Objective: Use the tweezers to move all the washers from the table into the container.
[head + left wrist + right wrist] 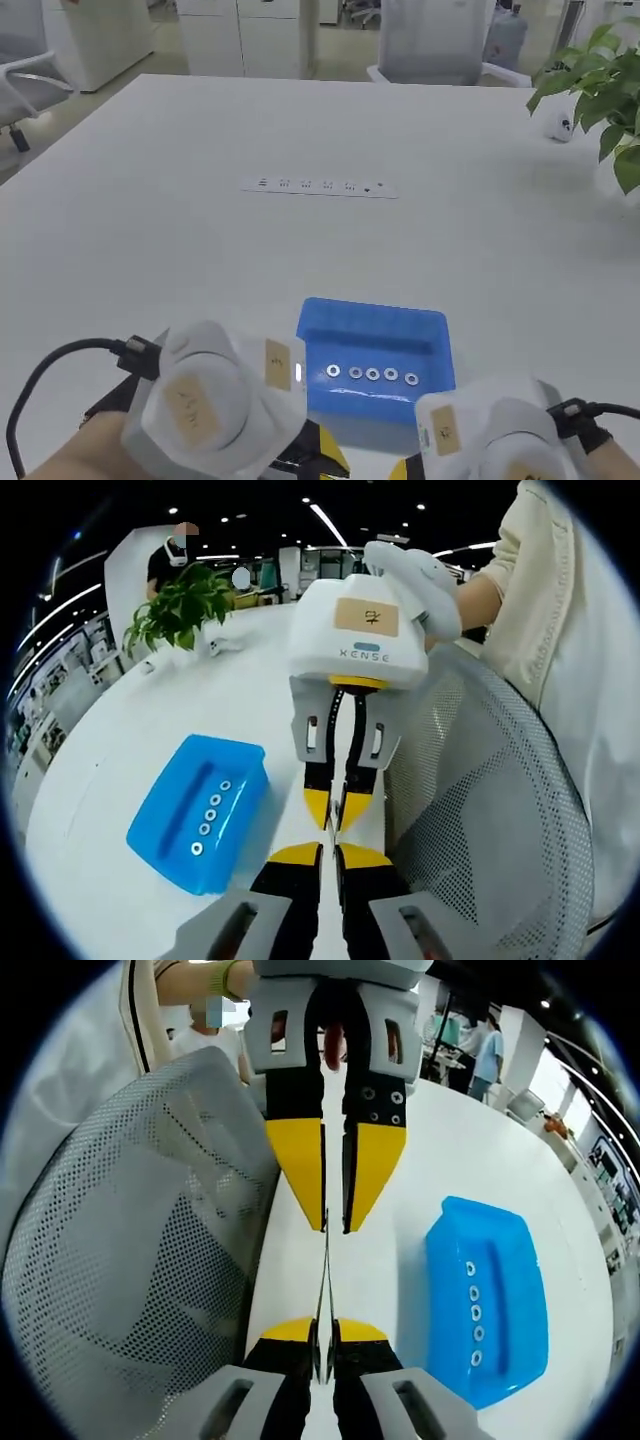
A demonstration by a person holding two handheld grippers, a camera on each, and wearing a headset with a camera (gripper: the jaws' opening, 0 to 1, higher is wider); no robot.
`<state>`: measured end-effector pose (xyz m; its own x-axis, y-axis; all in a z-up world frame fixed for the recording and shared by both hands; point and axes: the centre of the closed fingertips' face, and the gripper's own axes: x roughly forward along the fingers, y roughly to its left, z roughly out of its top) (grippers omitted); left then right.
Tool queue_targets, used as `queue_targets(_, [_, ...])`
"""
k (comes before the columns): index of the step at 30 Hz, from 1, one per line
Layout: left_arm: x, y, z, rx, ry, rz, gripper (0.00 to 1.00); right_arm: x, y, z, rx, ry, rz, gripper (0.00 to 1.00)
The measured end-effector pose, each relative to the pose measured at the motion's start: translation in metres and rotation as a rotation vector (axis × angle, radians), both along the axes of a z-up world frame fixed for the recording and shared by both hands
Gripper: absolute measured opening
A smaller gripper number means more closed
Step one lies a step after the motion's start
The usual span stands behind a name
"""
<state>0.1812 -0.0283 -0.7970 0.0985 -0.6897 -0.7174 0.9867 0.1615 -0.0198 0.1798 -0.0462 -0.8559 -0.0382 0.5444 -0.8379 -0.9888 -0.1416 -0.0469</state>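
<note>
Five washers (372,374) lie in a row inside the blue container (370,315), which sits at the near edge of the table (300,240), just beyond both grippers. The right gripper (325,1335) has its jaws clamped on the thin tweezers (326,1280). Facing it, the left gripper (330,858) has its jaws drawn almost together, and contact with the tweezers' tip cannot be judged. The transfer looks near its end. The next move probably calls for checking the table for stray washers.

The white table (150,250) bears a blue container (370,328) and, farther back, a power strip (318,187).
</note>
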Motion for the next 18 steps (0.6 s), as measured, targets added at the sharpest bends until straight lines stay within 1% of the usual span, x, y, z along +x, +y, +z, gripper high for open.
queue_targets(1, [-0.002, 0.001, -0.002, 0.009, 0.011, -0.001, 0.00, 0.001, 0.001, 0.000, 0.003, -0.003, -0.005, 0.03])
queue_targets(3, [-0.001, 0.004, -0.004, 0.028, 0.000, -0.003, 0.00, 0.001, 0.002, -0.001, 0.007, 0.003, -0.011, 0.03])
queue_targets(5, [0.000, 0.005, -0.005, 0.034, -0.004, -0.001, 0.00, 0.001, 0.005, -0.004, 0.013, 0.012, -0.021, 0.04])
queue_targets(6, [0.000, 0.009, -0.009, 0.056, -0.007, -0.001, 0.00, 0.002, 0.005, -0.005, 0.016, 0.013, -0.025, 0.04])
queue_targets(7, [-0.001, 0.012, -0.014, 0.075, -0.005, -0.015, 0.00, 0.001, 0.007, -0.006, 0.024, 0.030, -0.040, 0.04])
queue_targets(8, [-0.001, 0.014, -0.016, 0.082, -0.005, -0.016, 0.00, 0.001, 0.009, -0.007, 0.034, 0.037, -0.053, 0.05])
queue_targets(9, [-0.001, 0.015, -0.019, 0.089, -0.005, -0.019, 0.00, 0.001, 0.011, -0.008, 0.050, 0.052, -0.076, 0.06])
queue_targets(10, [-0.001, 0.017, -0.022, 0.094, 0.001, -0.021, 0.00, 0.000, 0.012, -0.009, 0.067, 0.070, -0.096, 0.08])
queue_targets(11, [-0.001, 0.019, -0.026, 0.100, 0.009, -0.019, 0.00, 0.001, 0.012, -0.011, 0.082, 0.086, -0.136, 0.12])
queue_targets(12, [-0.001, 0.021, -0.028, 0.104, 0.011, -0.017, 0.00, 0.003, 0.011, -0.013, 0.087, 0.081, -0.164, 0.20])
queue_targets(14, [-0.001, 0.024, -0.034, 0.119, 0.020, -0.016, 0.00, 0.003, 0.008, -0.014, 0.103, 0.079, -0.200, 0.32])
queue_targets(16, [-0.001, 0.028, -0.042, 0.149, 0.030, -0.021, 0.00, 0.002, 0.001, -0.009, 0.144, 0.079, -0.246, 0.38])
queue_targets(17, [-0.001, 0.030, -0.048, 0.172, 0.032, -0.026, 0.00, 0.003, -0.003, -0.004, 0.180, 0.077, -0.280, 0.41])
queue_targets(18, [-0.001, 0.032, -0.051, 0.188, 0.036, -0.030, 0.00, 0.002, -0.006, 0.000, 0.202, 0.082, -0.302, 0.45])
